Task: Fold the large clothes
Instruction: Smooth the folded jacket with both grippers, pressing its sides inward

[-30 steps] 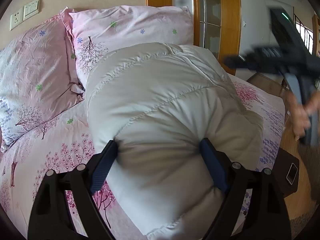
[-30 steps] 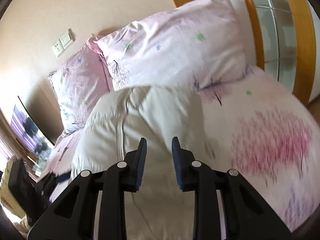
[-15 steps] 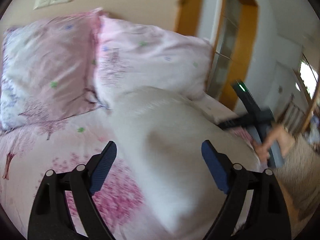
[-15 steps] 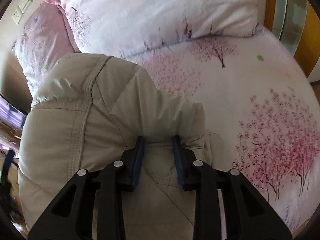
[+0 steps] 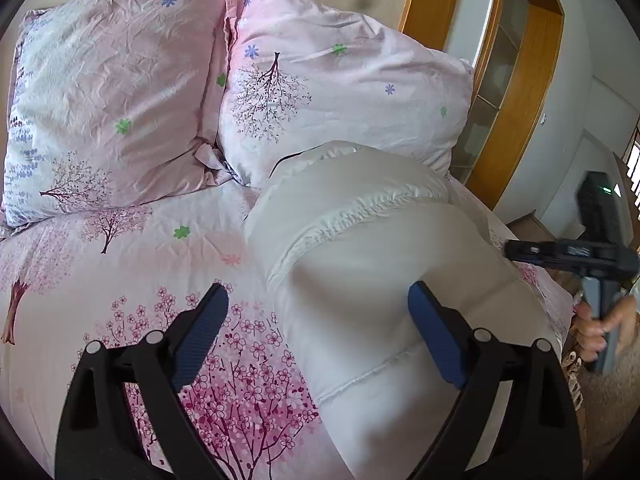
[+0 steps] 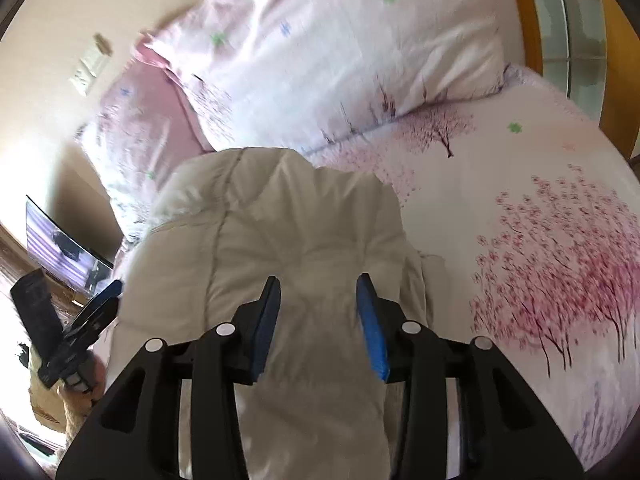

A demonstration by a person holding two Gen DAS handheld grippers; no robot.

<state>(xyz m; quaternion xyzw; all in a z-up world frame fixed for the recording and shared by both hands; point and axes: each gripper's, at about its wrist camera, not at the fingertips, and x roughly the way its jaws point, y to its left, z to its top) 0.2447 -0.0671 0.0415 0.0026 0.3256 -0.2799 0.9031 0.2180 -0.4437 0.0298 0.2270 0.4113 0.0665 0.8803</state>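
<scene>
Folded jacket [image 5: 376, 280] on bed [image 5: 120, 280], touching pillow [image 5: 340, 92].

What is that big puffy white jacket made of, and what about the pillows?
The jacket looks like smooth, slightly shiny synthetic shell over soft filling: stitched seams split it into puffed sections. The pillows look like matte woven cotton, finely wrinkled and printed with trees and flowers. The exact fibres can't be told.

The jacket [image 5: 384, 280] runs off the bottom edge; the pillows [image 6: 320, 60] look motion-blurred.
</scene>
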